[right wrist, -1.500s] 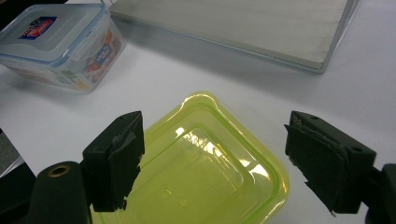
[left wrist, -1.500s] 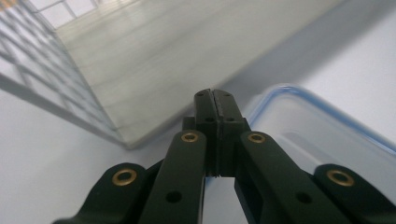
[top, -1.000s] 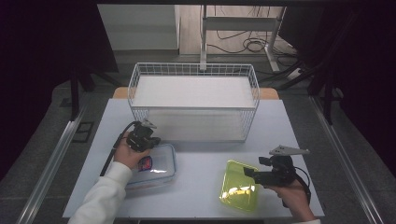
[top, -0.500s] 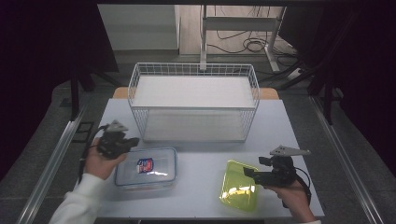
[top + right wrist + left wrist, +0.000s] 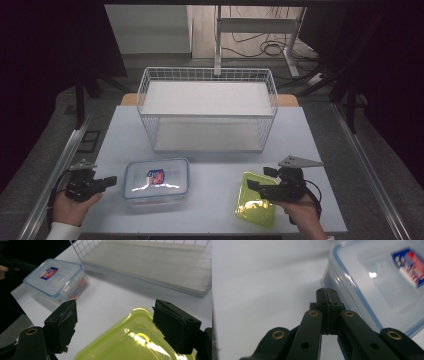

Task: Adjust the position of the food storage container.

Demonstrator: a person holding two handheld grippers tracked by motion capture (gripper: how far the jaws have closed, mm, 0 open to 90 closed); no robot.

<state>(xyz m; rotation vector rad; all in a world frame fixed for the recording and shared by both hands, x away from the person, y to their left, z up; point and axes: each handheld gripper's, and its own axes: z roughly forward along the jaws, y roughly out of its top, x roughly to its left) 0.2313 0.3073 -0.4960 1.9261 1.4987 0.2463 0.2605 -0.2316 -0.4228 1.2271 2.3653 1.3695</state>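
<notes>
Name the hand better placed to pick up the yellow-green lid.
Right. The right gripper hovers with jaws wide open over the yellow-green lid. The left gripper is shut, off to the left of the clear container, farther from the lid.

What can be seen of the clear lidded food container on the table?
The clear plastic food container is rectangular with rounded corners and a blue-edged lid, closed, bearing a red-and-blue sticker on top. It lies flat on the pale table, in front of the wire basket and left of the yellow-green lid. The shut left gripper points at its left side; contact cannot be told.
</notes>
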